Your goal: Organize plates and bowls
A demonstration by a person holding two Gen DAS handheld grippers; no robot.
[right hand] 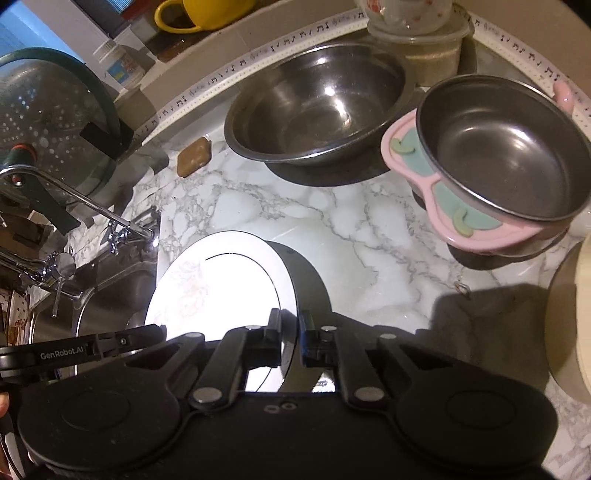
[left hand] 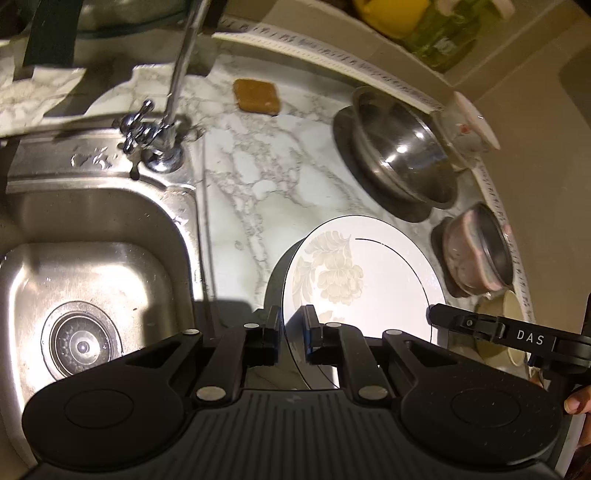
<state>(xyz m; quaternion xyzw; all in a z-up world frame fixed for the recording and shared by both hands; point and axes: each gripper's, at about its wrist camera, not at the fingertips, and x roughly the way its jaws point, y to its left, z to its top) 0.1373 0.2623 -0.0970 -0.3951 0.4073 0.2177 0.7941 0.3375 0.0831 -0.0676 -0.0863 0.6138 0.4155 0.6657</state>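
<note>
— By the counter's (left hand: 280,173) left edge?
— Steel sink (left hand: 92,258), tap (left hand: 159,136) behind it.
— Toward the back edge?
— Brown sponge (left hand: 256,96); above, on a ledge, yellow mug (right hand: 207,14). Glass lid (right hand: 48,122) far left.

The right tool (right hand: 290,334) grips the white plate's (right hand: 221,284) rim above the marble counter (right hand: 369,236).

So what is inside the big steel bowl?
Nothing that shows: the big steel bowl has only bare, shiny metal inside. What lies under it is covered; only its shadow on the marble counter is seen.

left wrist: steep down, close | right wrist: same | shared: plate (left hand: 364,280)
</note>
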